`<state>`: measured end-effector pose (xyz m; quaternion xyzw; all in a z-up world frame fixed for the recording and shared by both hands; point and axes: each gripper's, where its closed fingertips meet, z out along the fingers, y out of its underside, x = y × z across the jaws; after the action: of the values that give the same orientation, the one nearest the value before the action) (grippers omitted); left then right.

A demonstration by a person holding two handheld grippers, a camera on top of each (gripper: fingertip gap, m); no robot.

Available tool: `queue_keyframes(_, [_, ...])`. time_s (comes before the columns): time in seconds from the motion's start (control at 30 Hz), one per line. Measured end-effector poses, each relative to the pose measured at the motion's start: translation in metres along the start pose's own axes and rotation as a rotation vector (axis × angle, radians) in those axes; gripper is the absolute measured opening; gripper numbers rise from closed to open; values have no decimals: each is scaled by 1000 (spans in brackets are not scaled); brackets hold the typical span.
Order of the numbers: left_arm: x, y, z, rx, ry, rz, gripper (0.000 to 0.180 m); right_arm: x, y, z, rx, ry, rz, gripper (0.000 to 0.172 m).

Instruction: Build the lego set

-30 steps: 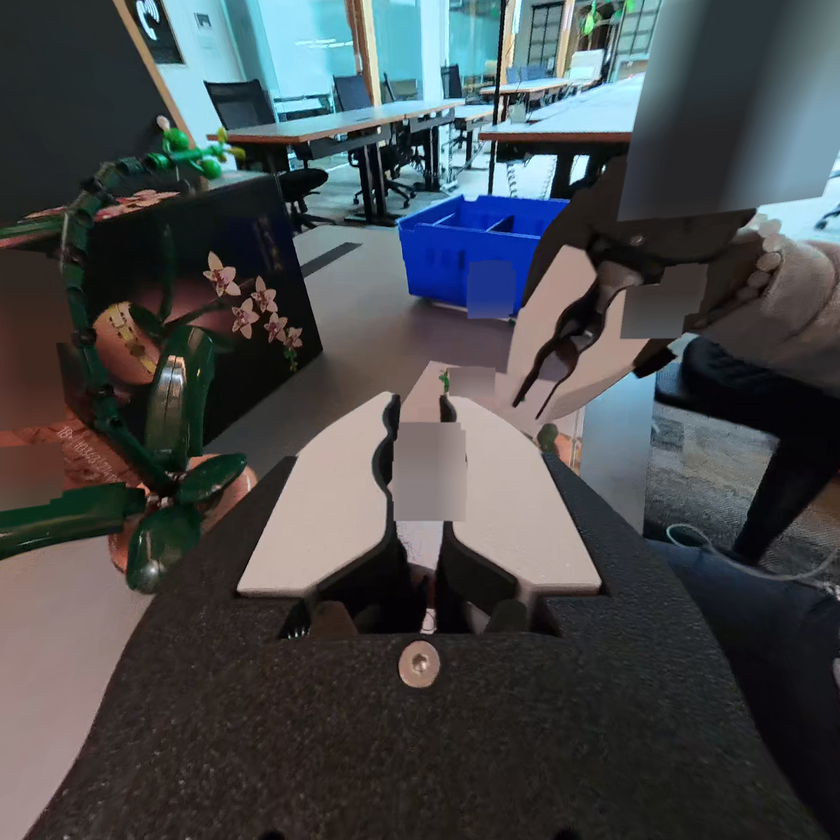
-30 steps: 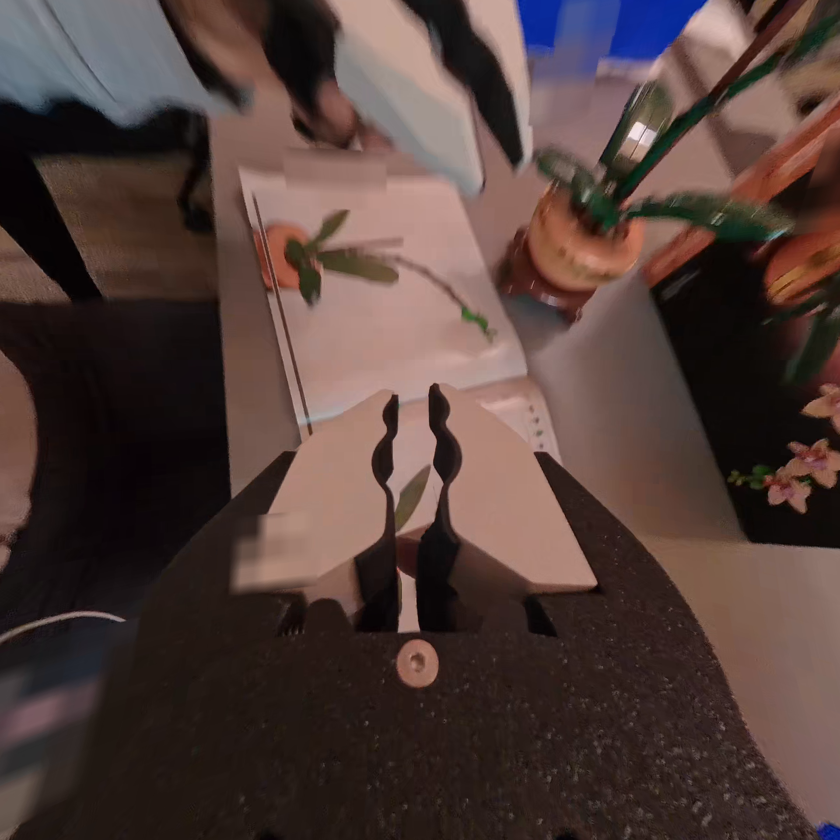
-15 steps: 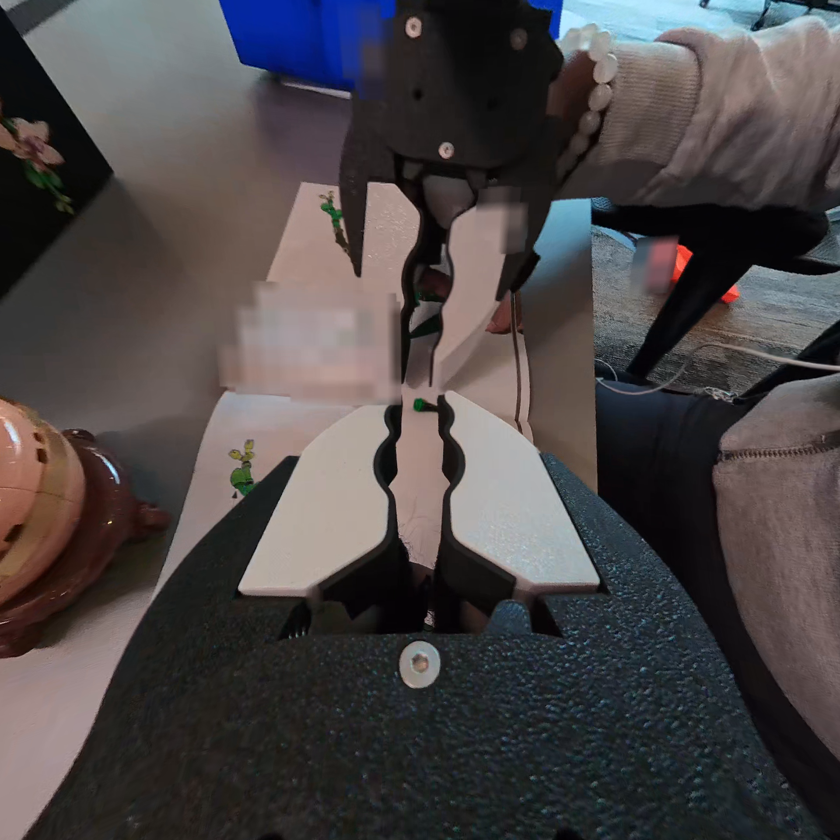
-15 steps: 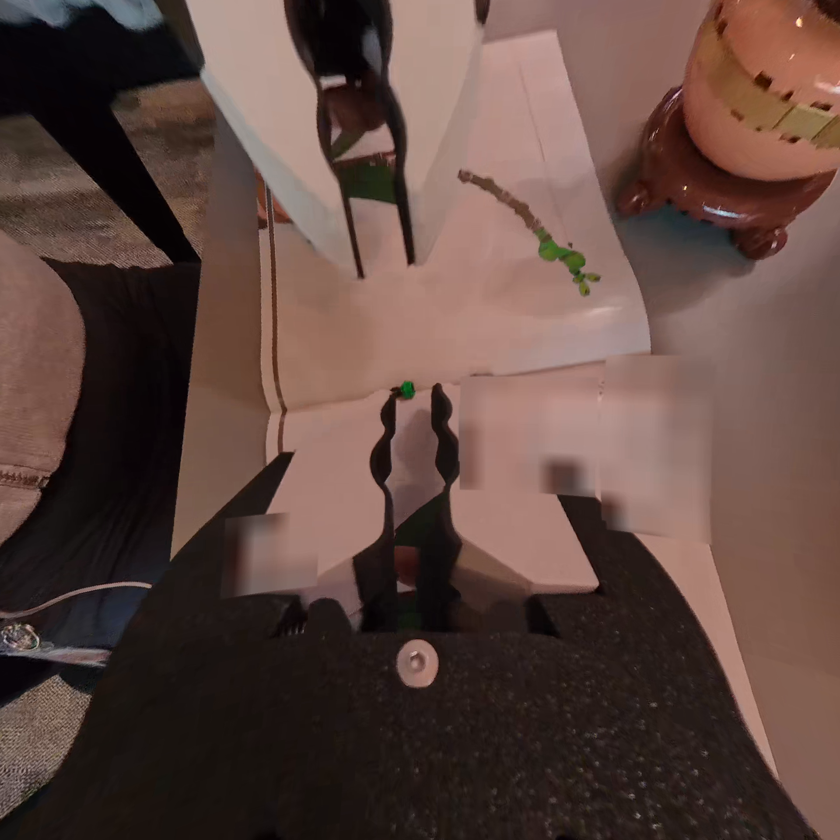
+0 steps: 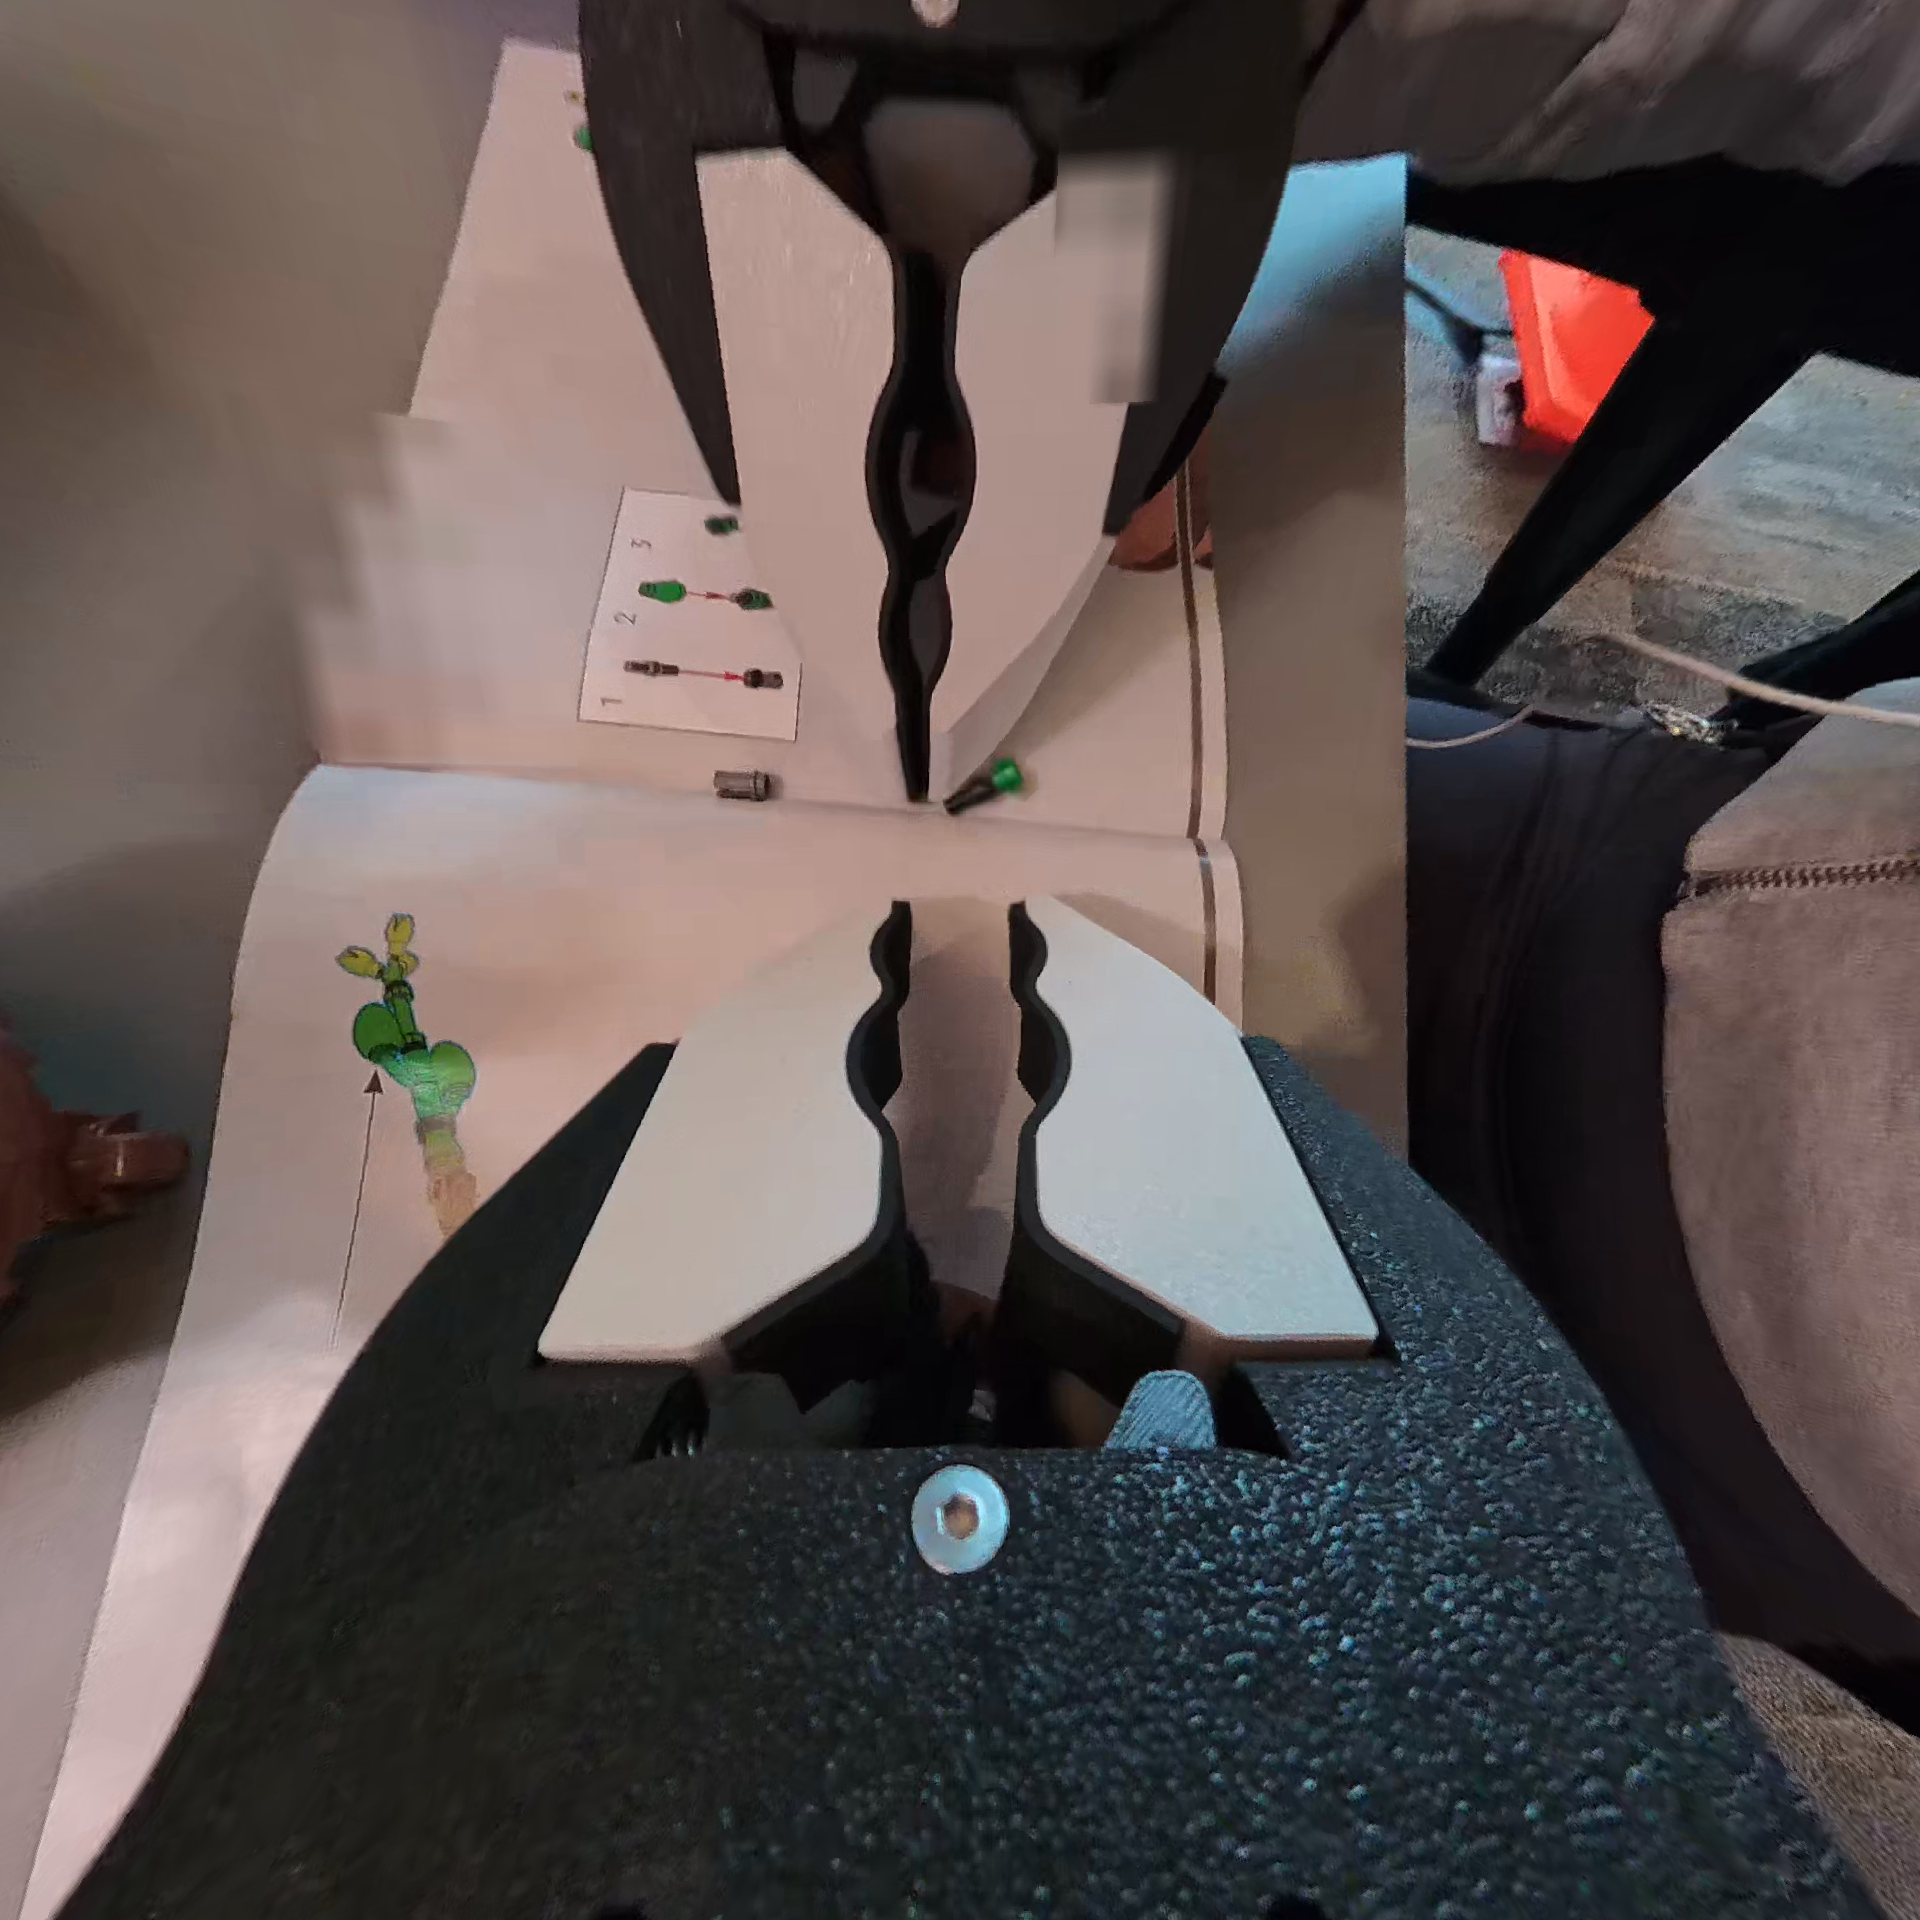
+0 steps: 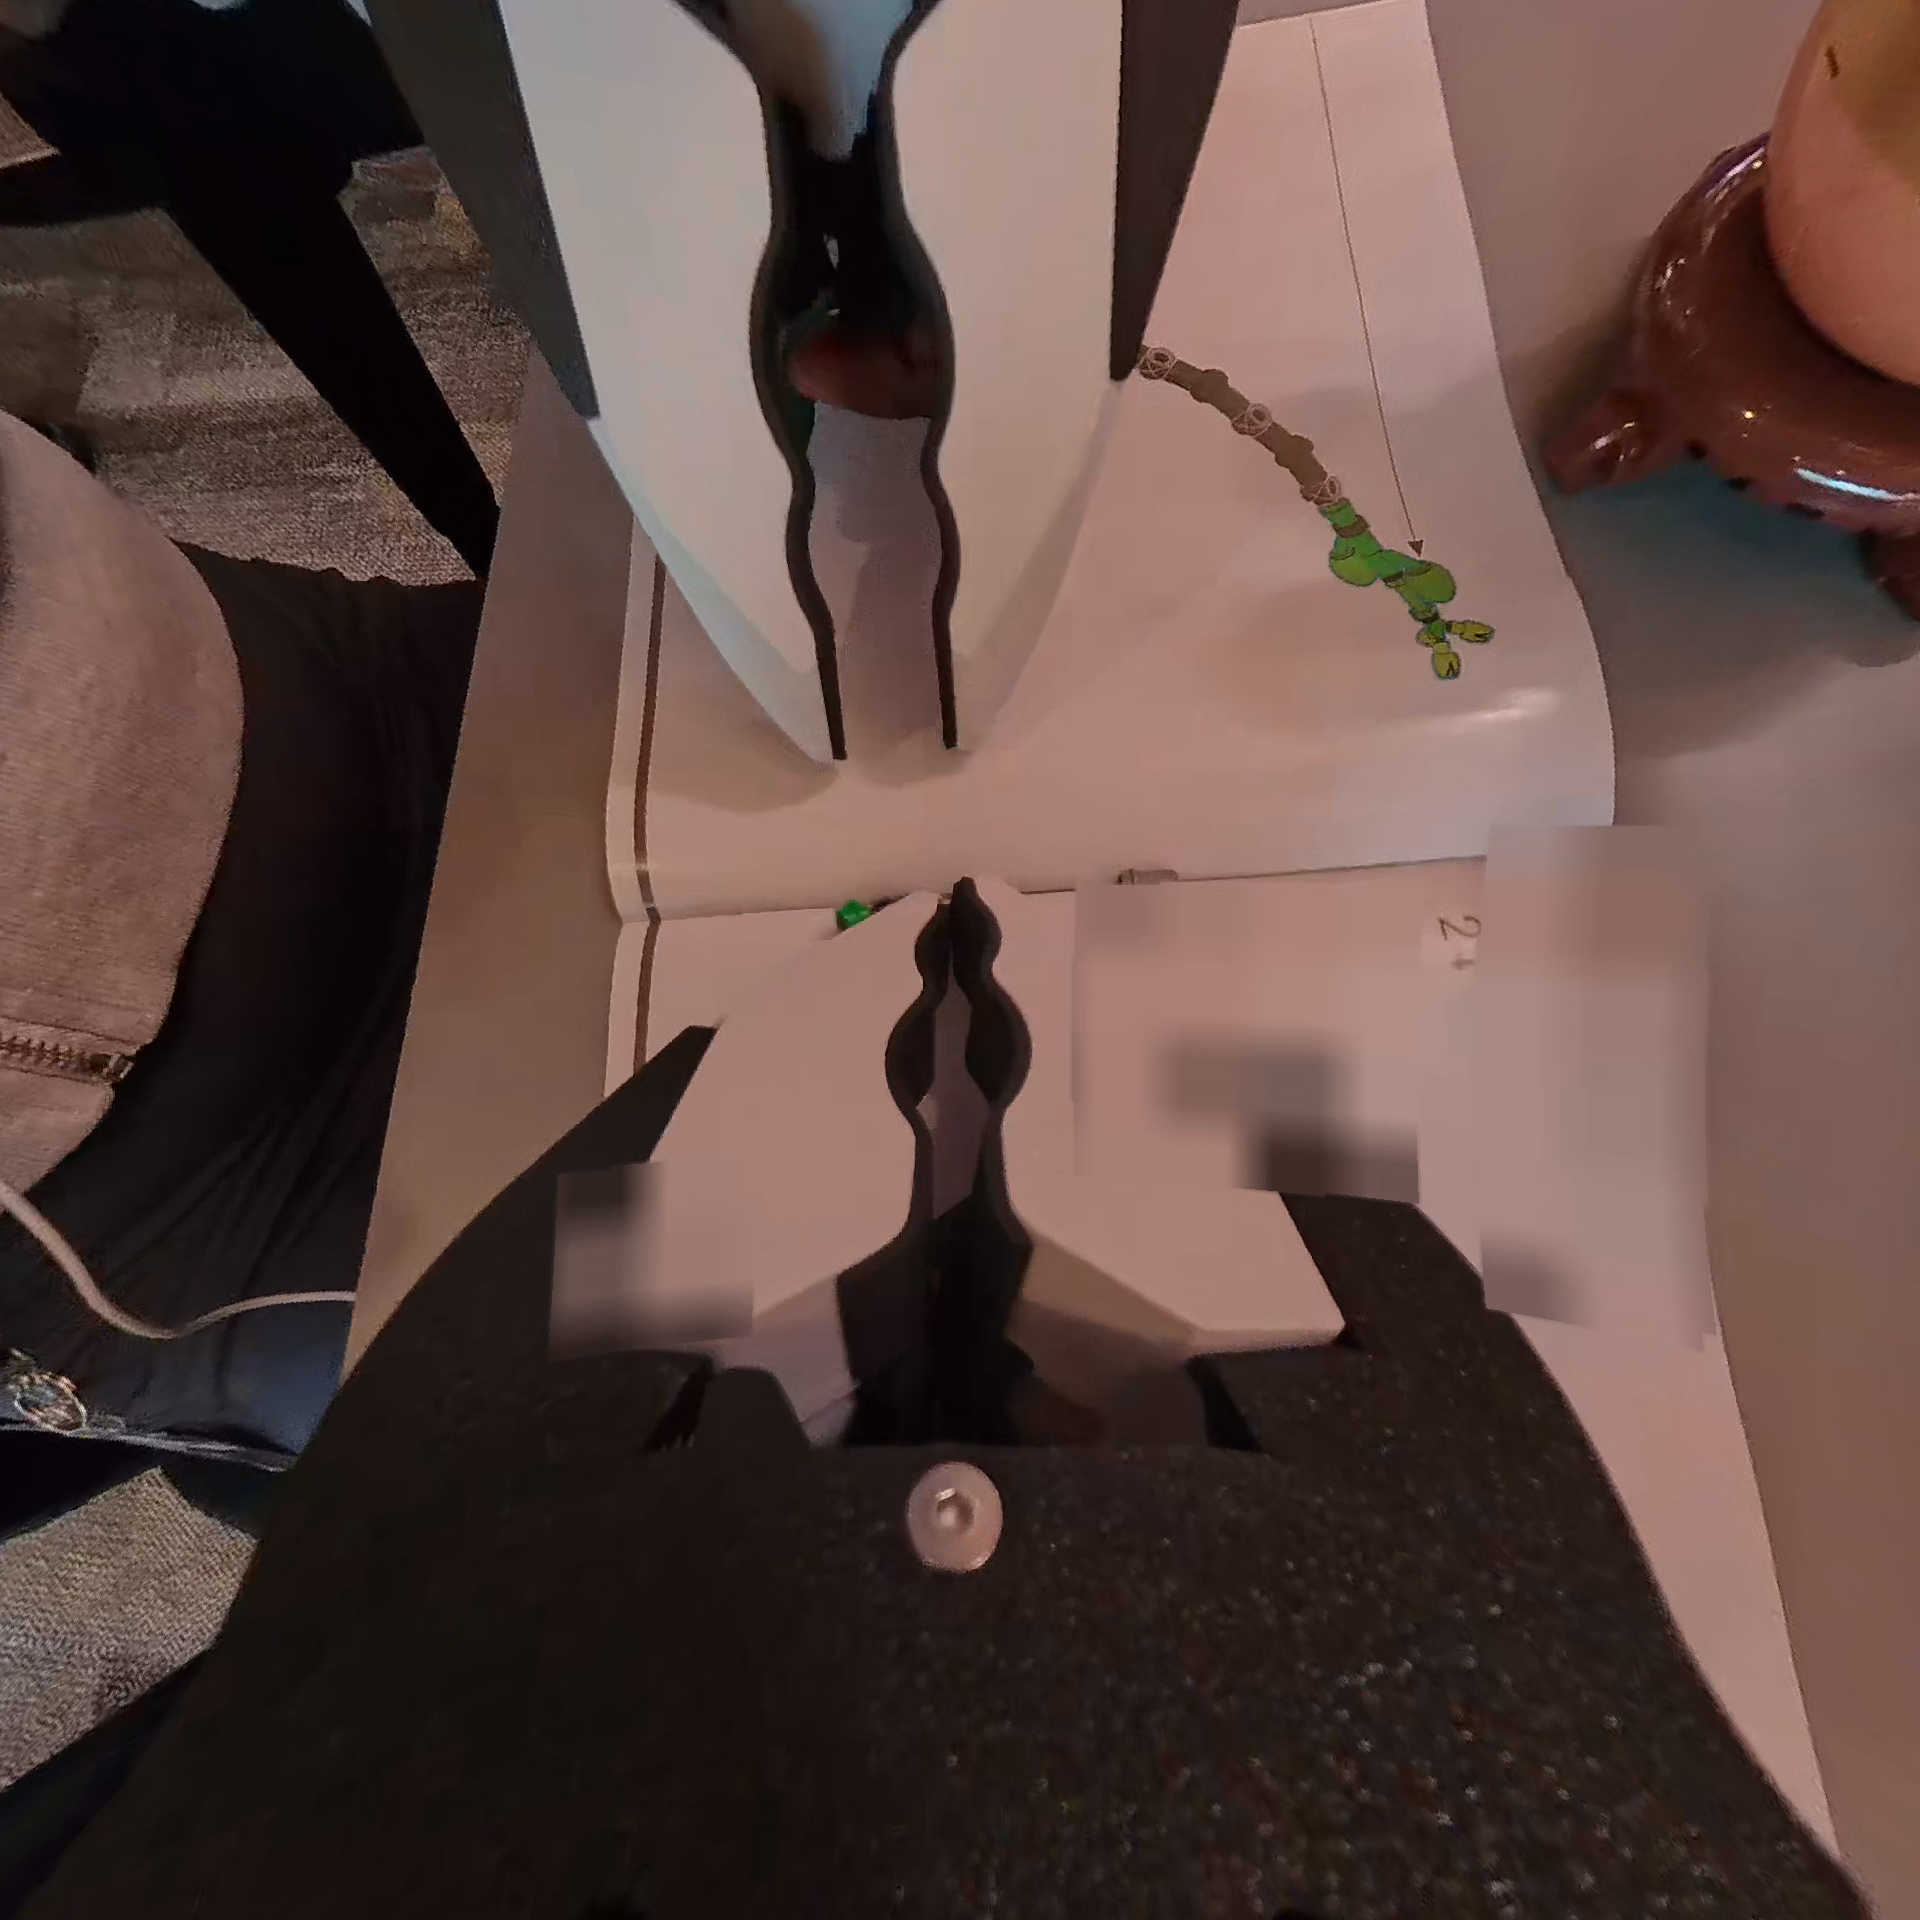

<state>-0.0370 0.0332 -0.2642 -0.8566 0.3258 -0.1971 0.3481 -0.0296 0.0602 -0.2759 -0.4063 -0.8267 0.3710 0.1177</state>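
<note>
An open instruction booklet (image 5: 623,883) lies on the table, and both grippers point at its crease from opposite sides. A small green-and-black pin (image 5: 985,784) lies on the crease, and a small grey connector (image 5: 743,784) lies to its left. My right gripper (image 6: 958,896) is shut, with its tips on the crease. The pin (image 6: 854,914) lies just beside those tips, outside them. The left wrist view also shows the right gripper (image 5: 916,792) shut. My left gripper (image 5: 956,914) is open with only the page between its fingers. It also shows in the right wrist view (image 6: 894,750).
A brown-based brick flower pot (image 6: 1714,436) stands on the table beside the booklet. A person's grey and dark clothing (image 5: 1818,1143) is close along the table edge. Black chair legs and an orange object (image 5: 1569,343) are on the carpet beyond. Both grippers' tips are close together, under 4 cm apart. The brown-based brick flower pot (image 6: 1714,436) is about equally far from each gripper, around 15 cm.
Both grippers have come down over the booklet and now face each other at its crease. The right jaws have closed. The green pin now lies beside the right tips, farther from the left fingertips.
</note>
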Motion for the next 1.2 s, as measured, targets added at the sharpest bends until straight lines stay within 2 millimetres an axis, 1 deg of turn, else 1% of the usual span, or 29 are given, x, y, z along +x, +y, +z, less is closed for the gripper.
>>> queue_keyframes(0.03, [0,2,1,-11,0,6,18,1,-1,-2,8,9,10,3])
queue_keyframes(0.13, [1,4,5,-31,-15,33,19,-7,-3,-16,9,-12,13,23])
queue_keyframes(0.2, [1,4,7,-38,-34,55,18,-7,3,-23,-18,14,-1,25])
queue_keyframes(0.23, [1,4,8,-37,-42,61,18,-9,3,-24,-11,16,8,25])
queue_keyframes(0.3, [0,3,9,-33,-48,62,18,-15,1,-22,-14,8,60,25])
queue_keyframes(0.37, [0,3,9,-32,-50,62,17,-15,2,-18,-74,68,103,23])
queue_keyframes(0.4, [-1,3,9,-31,-54,65,17,-20,2,-16,-103,69,110,23])
queue_keyframes(0.47, [-2,3,9,-28,-61,68,17,-18,2,-11,-153,143,164,21])
queue_keyframes(0.5, [-2,3,9,-25,-58,65,17,-20,1,-8,-172,151,185,21])
queue_keyframes(0.53, [-2,3,9,-22,-55,62,17,-22,1,-6,-190,163,197,21])
queue_keyframes(0.63, [-1,3,8,-15,-46,65,18,-19,4,-1,-238,238,196,18])
queue_keyframes(0.73, [-1,4,8,-11,-44,72,18,-13,3,0,-226,287,162,9])
queue_keyframes(0.87, [-2,4,8,-4,-41,70,18,-10,1,0,-172,253,64,6])
queue_keyframes(1.0, [0,4,8,1,-34,88,20,-10,0,0,-91,186,-102,2])
queue_keyframes(1.07, [-2,3,9,5,-43,121,20,-12,1,-3,-73,168,-211,2])
queue_keyframes(1.1, [-2,3,9,7,-47,138,20,-12,2,-4,-72,171,-238,3])
queue_keyframes(1.2, [-2,2,10,5,-57,151,20,-13,3,-3,-64,138,-180,3])
